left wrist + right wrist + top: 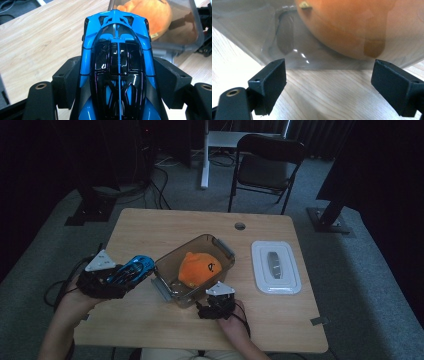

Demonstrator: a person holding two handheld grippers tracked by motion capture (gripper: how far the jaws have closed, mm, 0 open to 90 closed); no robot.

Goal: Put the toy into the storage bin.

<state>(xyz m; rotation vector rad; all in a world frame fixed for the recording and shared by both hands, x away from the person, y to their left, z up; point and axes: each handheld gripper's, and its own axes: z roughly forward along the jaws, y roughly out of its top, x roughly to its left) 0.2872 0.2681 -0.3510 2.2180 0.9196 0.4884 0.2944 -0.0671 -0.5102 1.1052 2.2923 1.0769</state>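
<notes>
1. Two jobs split: the left hand-held gripper (117,82) clamps the blue car (117,62) lengthwise, nose toward the bin (195,270) ahead, ready to drop in.
2. The right hand-held gripper (329,82) gapes empty just before the bin's wall, likely to steady it.

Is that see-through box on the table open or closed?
Open. The clear box has no lid on it, and the orange plush toy lies uncovered inside. The white lid lies flat on the table beside it.
</notes>
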